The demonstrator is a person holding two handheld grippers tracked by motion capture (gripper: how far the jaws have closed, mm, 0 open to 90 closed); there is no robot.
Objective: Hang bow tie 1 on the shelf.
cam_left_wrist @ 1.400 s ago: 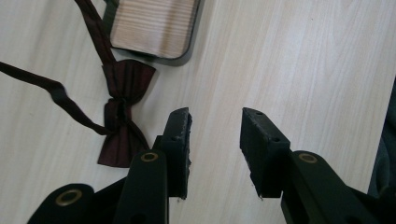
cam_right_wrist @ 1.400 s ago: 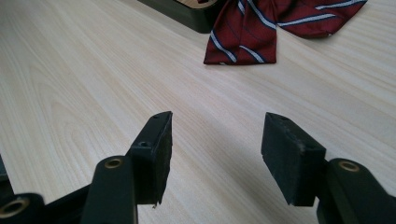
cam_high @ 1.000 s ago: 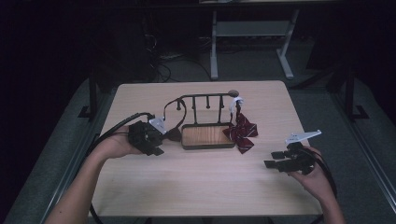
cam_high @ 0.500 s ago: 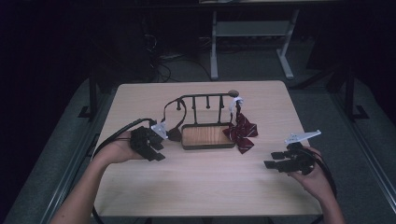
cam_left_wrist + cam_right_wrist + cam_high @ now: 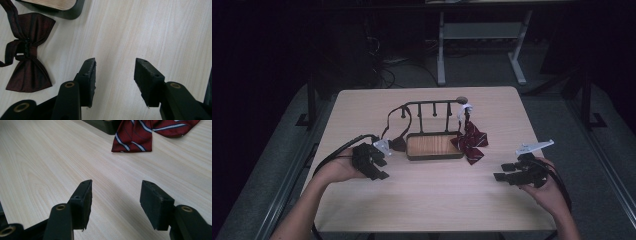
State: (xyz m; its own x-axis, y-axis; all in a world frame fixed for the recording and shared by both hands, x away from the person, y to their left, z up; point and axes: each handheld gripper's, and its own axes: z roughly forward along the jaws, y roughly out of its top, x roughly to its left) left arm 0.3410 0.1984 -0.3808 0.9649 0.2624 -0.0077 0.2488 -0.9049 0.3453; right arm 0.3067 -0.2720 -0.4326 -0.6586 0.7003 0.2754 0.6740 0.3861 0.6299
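Note:
A dark maroon bow tie (image 5: 27, 50) lies flat on the table beside the left end of the wooden tray (image 5: 434, 146). Its strap (image 5: 389, 122) runs up to the black rack (image 5: 432, 103) behind the tray. My left gripper (image 5: 115, 75) hovers just short of that bow tie (image 5: 398, 144); its jaws have just been opening and hold nothing but bare table between them. A red striped bow tie (image 5: 470, 140) hangs from the rack's right end and rests on the table. My right gripper (image 5: 503, 171) stands open and empty, some way short of the striped tie (image 5: 150, 132).
The pale wooden table (image 5: 442, 200) has bare surface between the two hands and along its near edge. A grey plate (image 5: 534, 146) sticks up from the right gripper. Black cables (image 5: 337, 152) trail from the left hand. Dark floor and a metal frame (image 5: 482, 35) lie beyond the far edge.
My left hand has drawn back from the dark bow tie toward the near edge and sunk closer to the table. The right hand has stayed put.

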